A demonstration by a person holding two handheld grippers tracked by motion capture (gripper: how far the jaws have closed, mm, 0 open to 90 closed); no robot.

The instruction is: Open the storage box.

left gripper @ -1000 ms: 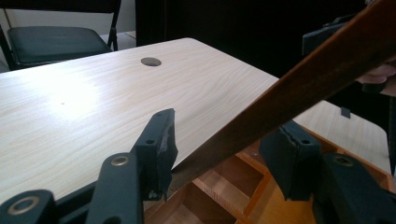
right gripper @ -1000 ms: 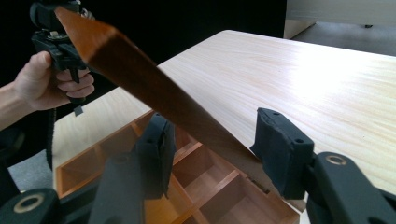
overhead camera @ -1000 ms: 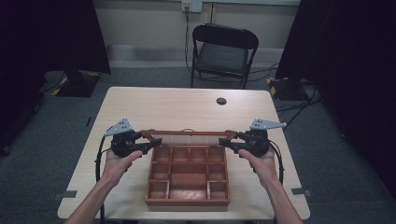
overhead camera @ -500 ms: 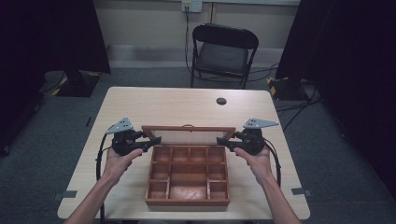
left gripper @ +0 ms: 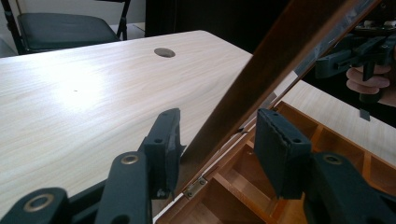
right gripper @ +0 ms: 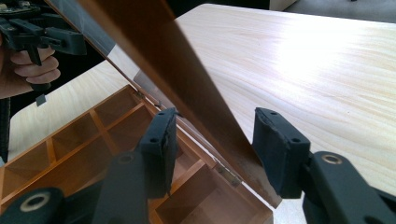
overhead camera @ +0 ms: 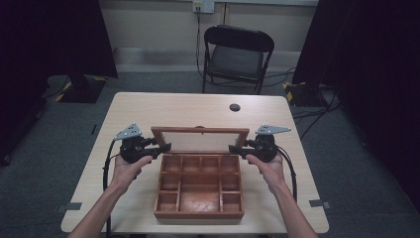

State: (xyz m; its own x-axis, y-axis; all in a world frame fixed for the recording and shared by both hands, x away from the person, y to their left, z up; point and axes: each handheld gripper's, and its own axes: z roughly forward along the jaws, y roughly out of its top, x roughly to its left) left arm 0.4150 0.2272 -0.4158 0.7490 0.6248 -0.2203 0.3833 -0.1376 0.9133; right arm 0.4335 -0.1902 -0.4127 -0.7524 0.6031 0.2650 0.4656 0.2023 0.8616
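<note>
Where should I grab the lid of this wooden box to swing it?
Grip the lid by its two wooden side rails, one gripper from each side. It stands tilted on rear hinges, so those thin edges slide between open jaws, as the left gripper shows.

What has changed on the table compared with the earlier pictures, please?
The lid of the wooden box has swung up from lying almost flat behind the box to standing near upright. The left claw and right claw have come slightly inward with it, one at each end of the lid, jaws apart around its edge. The box, the table and the chair stayed where they were.
</note>
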